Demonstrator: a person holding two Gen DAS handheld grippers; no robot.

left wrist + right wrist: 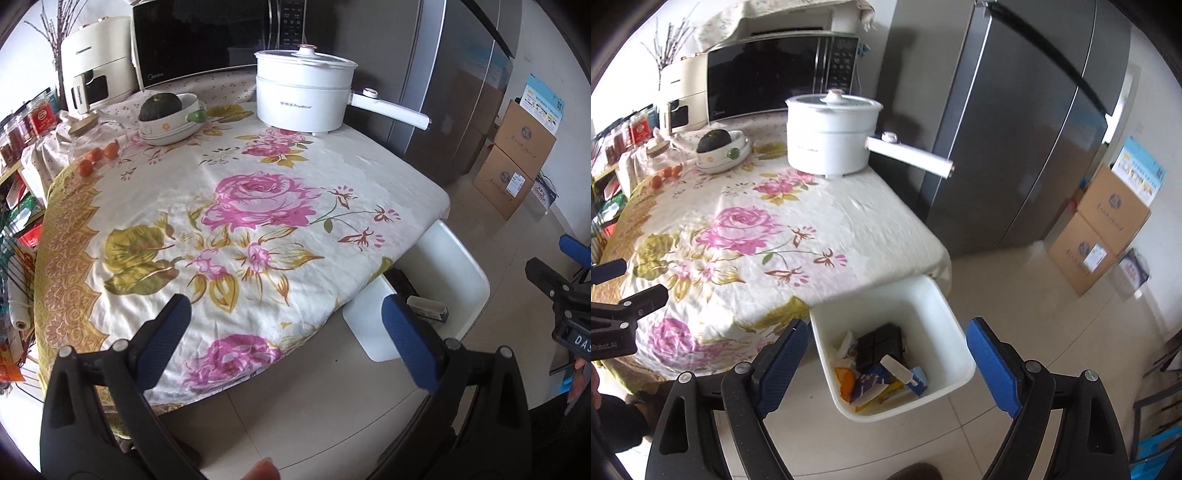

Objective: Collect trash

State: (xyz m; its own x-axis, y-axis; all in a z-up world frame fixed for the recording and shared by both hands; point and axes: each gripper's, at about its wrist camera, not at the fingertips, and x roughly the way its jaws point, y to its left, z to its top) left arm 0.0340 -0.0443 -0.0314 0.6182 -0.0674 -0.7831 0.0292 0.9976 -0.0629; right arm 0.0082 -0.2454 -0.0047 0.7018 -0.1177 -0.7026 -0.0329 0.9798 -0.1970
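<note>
- A table (pixel 258 192) draped in a cream cloth with pink roses fills the centre of the left wrist view.
- At upper centre a black microwave (pixel 207 37) stands against the wall, a cream appliance (pixel 96 62) at its left.
- A tall grey refrigerator (pixel 1015 129) rises at upper right, just beside the table.
- Stacked cardboard boxes (pixel 1100 229) sit on the pale tiled floor (pixel 1052 295) at right.
- A cluttered shelf (pixel 22 147) crowds the left edge.
- Soft daylight falls evenly.
</note>
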